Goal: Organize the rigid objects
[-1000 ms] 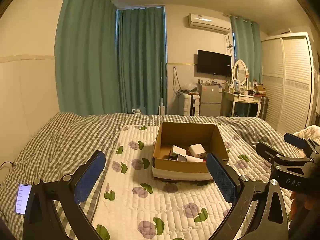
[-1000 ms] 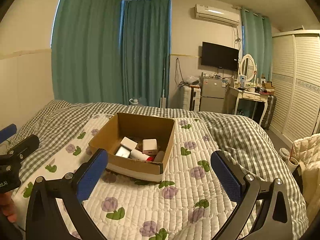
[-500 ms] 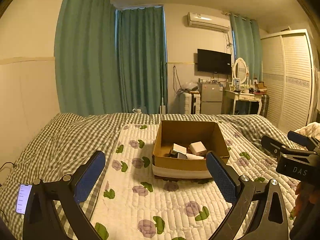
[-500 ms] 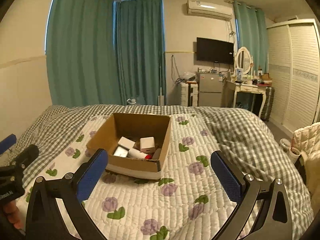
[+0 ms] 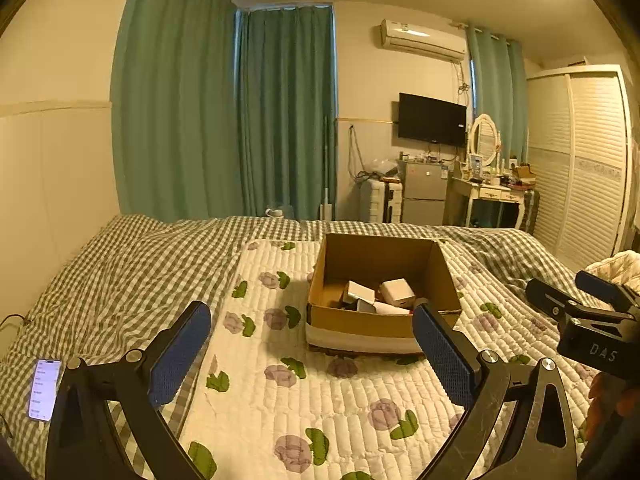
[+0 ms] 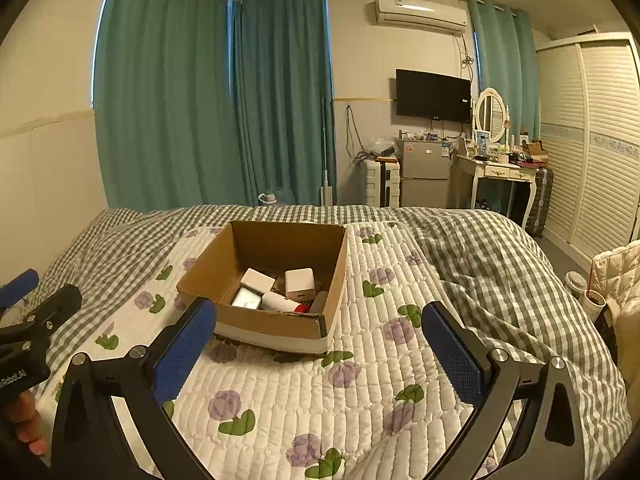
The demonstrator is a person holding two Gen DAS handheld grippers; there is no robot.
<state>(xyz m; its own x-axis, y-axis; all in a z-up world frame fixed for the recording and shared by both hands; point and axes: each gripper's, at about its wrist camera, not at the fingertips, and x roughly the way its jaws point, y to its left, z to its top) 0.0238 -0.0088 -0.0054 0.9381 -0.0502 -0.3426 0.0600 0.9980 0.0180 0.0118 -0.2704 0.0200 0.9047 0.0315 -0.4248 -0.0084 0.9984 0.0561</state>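
An open cardboard box (image 5: 440,272) (image 6: 216,272) sits on the floral quilt in the middle of the bed. Inside lie small white boxes (image 5: 398,292) (image 6: 300,283), a white tube with a red end (image 6: 280,303) and other small items. My left gripper (image 5: 312,344) is open and empty, held above the quilt in front of the box. My right gripper (image 6: 320,344) is open and empty, also in front of the box. Each gripper shows at the edge of the other's view, the right one (image 5: 576,308) and the left one (image 6: 36,304).
A white floral quilt (image 5: 280,400) (image 6: 320,400) lies over a green checked bedspread (image 5: 120,280). A lit phone (image 5: 44,388) lies on the bed at the left. Curtains, a TV, a fridge, a dressing table (image 6: 500,172) and a wardrobe stand beyond the bed.
Both grippers have drawn back slightly and risen, so the box looks a little farther off. Both stay open and empty.
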